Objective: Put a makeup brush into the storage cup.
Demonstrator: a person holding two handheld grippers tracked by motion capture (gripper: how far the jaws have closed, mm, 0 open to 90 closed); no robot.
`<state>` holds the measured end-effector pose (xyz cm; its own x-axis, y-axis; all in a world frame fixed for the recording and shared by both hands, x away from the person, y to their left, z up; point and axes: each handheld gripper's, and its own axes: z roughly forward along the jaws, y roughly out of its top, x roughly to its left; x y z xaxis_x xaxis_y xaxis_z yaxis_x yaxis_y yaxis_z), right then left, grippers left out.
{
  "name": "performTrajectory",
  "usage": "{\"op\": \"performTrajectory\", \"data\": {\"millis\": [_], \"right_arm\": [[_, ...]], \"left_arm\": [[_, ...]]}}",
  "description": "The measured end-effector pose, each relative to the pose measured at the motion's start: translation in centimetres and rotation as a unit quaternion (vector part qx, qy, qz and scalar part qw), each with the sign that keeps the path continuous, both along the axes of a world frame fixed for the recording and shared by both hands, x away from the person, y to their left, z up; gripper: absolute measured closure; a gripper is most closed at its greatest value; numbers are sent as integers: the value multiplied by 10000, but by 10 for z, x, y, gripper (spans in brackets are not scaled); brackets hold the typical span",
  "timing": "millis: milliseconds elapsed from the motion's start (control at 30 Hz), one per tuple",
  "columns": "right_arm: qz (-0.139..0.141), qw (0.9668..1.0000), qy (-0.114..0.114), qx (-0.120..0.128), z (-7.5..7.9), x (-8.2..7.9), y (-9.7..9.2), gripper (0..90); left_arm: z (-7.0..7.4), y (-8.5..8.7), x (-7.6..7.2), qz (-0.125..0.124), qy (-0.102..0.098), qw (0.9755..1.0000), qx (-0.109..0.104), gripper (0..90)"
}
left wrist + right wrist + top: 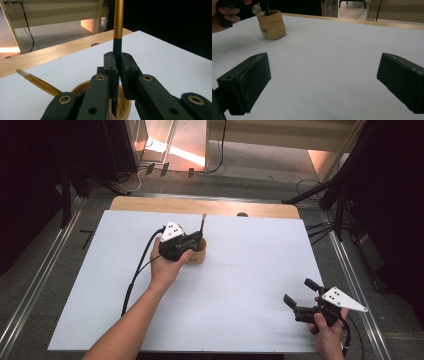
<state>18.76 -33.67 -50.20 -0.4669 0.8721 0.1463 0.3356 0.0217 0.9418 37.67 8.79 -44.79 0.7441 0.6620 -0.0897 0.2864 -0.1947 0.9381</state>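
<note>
**Pen being held upright over the tan pot**

A dark pen with a gold upper barrel [118, 22] is being gripped by the left gripper [117, 66], the two black jaws being pressed against its dark lower shaft from either side; the pen is being kept upright, its lower end being seen inside the mouth of the tan pot [125, 105] directly below the jaws; whether the tip is resting on the bottom cannot be told. In the high view the left gripper [196, 239] is being held just over the pot [199, 254], which is standing on the white sheet [240, 285] toward the far middle of the table; the pen [203, 222] is being seen rising above it. A second gold-barrelled pen with a pale tip [37, 82] is being leaned out of the pot to one side.

The right gripper [299, 296] is being held idle near the front right corner of the sheet, well apart from the pot; its jaws are being kept wide apart with nothing between them, as is being shown in the right gripper view, where the pot [272, 24] is being seen far off.

The step in hand is judged to be either the setting of the pen into the pot or its lifting out; which of the two cannot be told. For a placing, the next move is calling for a straight lowering and then a release; for a removal, a straight lift is being called for, so that the soft pot is not tipped.
</note>
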Motion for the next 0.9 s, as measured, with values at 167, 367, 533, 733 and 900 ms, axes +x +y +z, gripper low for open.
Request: {"op": "performTrajectory", "data": {"millis": [167,367,533,733,900], "right_arm": [[-12,10000,-9,-12,0,-1,-1,0],[-36,10000,-6,-12,0,-1,-2,0],[-31,10000,1,-14,0,-2,-2,0],[-65,10000,-15,4,0,-2,-4,0],[-69,10000,1,-1,0,-2,-3,0]], "left_arm": [[-3,-1,-1,36,54,10000,51,844],[-9,-7,-4,-9,52,9995,299,841],[-9,-9,-5,33,81,9995,305,792],[-5,-4,-6,1,158,9997,175,677],[1,2,-7,-128,321,9993,-112,298]]}}
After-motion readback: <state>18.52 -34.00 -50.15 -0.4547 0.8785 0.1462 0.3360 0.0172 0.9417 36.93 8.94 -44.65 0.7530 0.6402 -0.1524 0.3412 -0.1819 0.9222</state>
